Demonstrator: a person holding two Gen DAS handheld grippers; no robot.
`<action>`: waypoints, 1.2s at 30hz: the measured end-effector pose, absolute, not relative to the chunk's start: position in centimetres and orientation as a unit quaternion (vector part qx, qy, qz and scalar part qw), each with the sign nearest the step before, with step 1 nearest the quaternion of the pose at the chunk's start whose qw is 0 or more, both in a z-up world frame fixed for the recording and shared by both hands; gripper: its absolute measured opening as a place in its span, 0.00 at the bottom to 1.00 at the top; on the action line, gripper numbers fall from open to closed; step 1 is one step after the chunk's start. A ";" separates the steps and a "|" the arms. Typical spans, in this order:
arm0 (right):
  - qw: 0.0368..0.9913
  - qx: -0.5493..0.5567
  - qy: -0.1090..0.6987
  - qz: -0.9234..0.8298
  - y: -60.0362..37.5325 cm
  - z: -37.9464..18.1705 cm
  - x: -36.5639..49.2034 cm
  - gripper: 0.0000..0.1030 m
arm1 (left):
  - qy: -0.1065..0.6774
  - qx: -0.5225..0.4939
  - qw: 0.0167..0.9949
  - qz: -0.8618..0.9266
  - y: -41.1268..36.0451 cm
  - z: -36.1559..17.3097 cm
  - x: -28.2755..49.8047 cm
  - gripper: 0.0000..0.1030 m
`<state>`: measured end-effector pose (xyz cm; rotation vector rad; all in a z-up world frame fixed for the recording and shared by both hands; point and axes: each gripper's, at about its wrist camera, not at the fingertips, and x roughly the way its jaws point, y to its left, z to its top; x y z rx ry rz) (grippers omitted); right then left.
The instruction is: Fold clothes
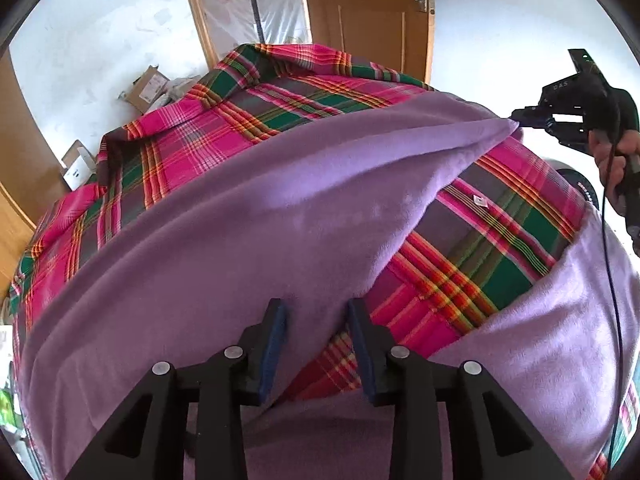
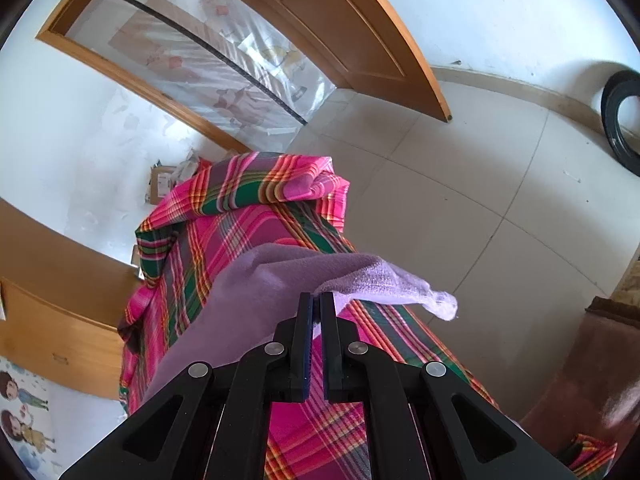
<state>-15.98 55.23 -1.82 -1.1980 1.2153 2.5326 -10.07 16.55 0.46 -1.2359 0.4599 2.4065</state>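
Note:
A purple fleece cloth (image 1: pixel 248 216) lies over a bed covered with a pink and green plaid sheet (image 1: pixel 288 92). One edge of the cloth is lifted and stretched between both grippers. My left gripper (image 1: pixel 316 316) has a fold of the cloth filling the gap between its fingertips, with the fingers a little apart. My right gripper (image 1: pixel 516 120), held by a hand, pinches the far corner up at the right. In the right wrist view the right gripper (image 2: pixel 316 304) is shut on the cloth's (image 2: pixel 256 288) corner, and a loose tip hangs to its right. A lower layer of the cloth lies under my left gripper.
Cardboard boxes (image 1: pixel 148 88) sit on the floor by the wall beyond the bed. A wooden door (image 2: pixel 360 28) stands open beside a doorway covered with plastic. To the right are tiled floor (image 2: pixel 480 184), a black ring (image 2: pixel 618 120) against the wall and a brown seat (image 2: pixel 600 364).

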 end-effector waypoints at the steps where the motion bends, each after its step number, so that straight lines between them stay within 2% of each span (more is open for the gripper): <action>1: 0.044 -0.391 0.397 0.829 55.2 -1.7 -16.0 0.04 | 0.169 -0.439 0.196 0.860 16.7 0.4 -10.0 0.33; 5: 0.045 -0.388 0.397 0.831 55.1 -1.6 -16.1 0.04 | 0.175 -0.434 0.199 0.861 16.9 0.4 -10.1 0.32; 7: 0.046 -0.388 0.399 0.830 55.0 -1.6 -16.1 0.04 | 0.155 -0.442 0.200 0.861 16.6 0.4 -10.6 0.28; 9: 0.047 -0.389 0.393 0.832 55.0 -1.5 -16.0 0.04 | 0.150 -0.443 0.197 0.862 16.5 0.5 -10.7 0.09; 11: 0.048 -0.387 0.390 0.834 54.9 -1.3 -15.9 0.04 | 0.143 -0.441 0.201 0.863 16.3 0.6 -10.5 0.06; 20: 0.051 -0.373 0.342 0.861 53.5 0.9 -14.1 0.04 | 0.096 -0.417 0.247 0.869 13.5 4.0 -8.6 0.05; 25: 0.056 -0.400 0.322 0.856 52.8 -0.2 -12.7 0.04 | 0.094 -0.445 0.254 0.854 13.2 2.8 -8.3 0.05; 29: 0.063 -0.417 0.355 0.835 54.1 -2.0 -12.3 0.05 | 0.096 -0.454 0.256 0.848 13.5 2.2 -8.4 0.05; 31: 0.060 -0.447 0.344 0.824 54.3 -2.4 -12.6 0.07 | 0.097 -0.454 0.255 0.848 13.5 2.1 -8.4 0.05; 36: 0.078 -0.404 0.332 0.849 55.5 -0.6 -12.1 0.08 | 0.090 -0.464 0.258 0.843 13.2 1.6 -8.6 0.05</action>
